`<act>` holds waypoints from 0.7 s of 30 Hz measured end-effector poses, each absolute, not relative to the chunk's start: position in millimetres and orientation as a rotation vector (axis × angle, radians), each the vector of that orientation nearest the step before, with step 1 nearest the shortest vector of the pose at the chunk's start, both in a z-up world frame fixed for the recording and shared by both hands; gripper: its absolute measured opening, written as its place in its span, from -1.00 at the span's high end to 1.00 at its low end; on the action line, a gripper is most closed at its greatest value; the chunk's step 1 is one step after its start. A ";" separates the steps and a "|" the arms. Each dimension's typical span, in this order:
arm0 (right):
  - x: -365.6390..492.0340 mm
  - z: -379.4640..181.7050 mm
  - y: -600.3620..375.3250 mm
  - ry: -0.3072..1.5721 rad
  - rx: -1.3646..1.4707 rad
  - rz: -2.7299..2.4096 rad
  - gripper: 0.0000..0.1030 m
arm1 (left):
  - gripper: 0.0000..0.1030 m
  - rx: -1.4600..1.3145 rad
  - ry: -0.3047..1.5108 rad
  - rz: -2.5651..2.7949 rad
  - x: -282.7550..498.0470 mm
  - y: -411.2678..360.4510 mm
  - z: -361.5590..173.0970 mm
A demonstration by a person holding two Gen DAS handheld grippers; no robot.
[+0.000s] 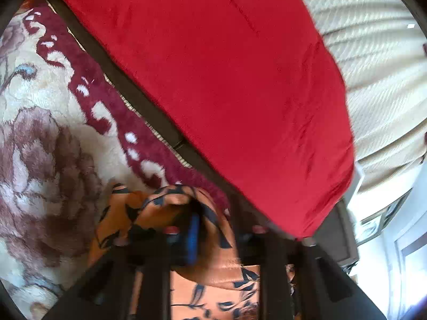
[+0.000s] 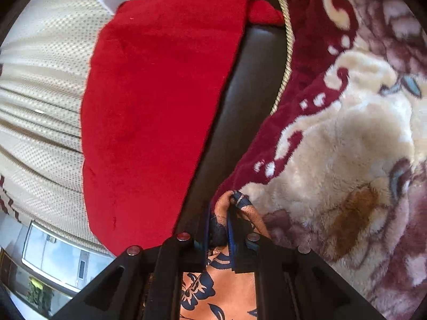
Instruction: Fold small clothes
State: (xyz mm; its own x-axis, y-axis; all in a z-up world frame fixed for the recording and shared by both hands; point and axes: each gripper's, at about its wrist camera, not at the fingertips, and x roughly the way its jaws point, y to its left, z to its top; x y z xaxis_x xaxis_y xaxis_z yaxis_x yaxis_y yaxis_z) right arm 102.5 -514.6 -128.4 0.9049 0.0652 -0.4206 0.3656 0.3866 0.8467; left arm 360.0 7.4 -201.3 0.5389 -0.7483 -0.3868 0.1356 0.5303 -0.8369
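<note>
Beside the red cloth (image 1: 213, 85), I have both the left hand-held gripper (image 1: 210, 229) and the right hand-held gripper (image 2: 218, 229) clamped on the orange patterned garment (image 2: 221, 288).

My left wrist cam looks down along my fingers, close over the plush rug (image 1: 40, 138), red blanket (image 1: 226, 80) at 12-1 o'clock. Right cam same tilt, mirrored: rug (image 2: 347, 146) at 3 o'clock. Both share blanket (image 2: 149, 112), orange cloth (image 1: 213, 272) (image 2: 221, 288).

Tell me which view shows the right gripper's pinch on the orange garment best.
Right wrist: the right gripper is shut on the orange garment, sharply seen. Left wrist shows only its own blurred garment fold.
</note>
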 end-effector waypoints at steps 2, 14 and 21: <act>100.9 -121.4 -512.7 0.421 1.140 -0.191 0.73 | -0.36 -0.891 0.787 -0.589 354.1 14.0 -196.9; 78.3 -74.8 -489.5 0.251 0.989 -0.145 -0.88 | -0.44 -0.502 0.768 -0.648 322.8 -17.7 -151.2; 105.5 -62.9 -461.6 0.423 0.839 -0.071 -0.27 | -0.44 -0.282 0.882 -0.681 309.9 -48.8 -165.0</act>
State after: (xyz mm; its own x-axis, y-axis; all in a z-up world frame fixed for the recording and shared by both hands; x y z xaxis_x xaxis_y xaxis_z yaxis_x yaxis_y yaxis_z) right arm 105.5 -461.6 -62.9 0.9148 0.1038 -0.3903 0.2252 0.6710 0.7064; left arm 309.9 -48.8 -165.0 0.4447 -0.6518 -0.6144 0.4293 0.7571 -0.4924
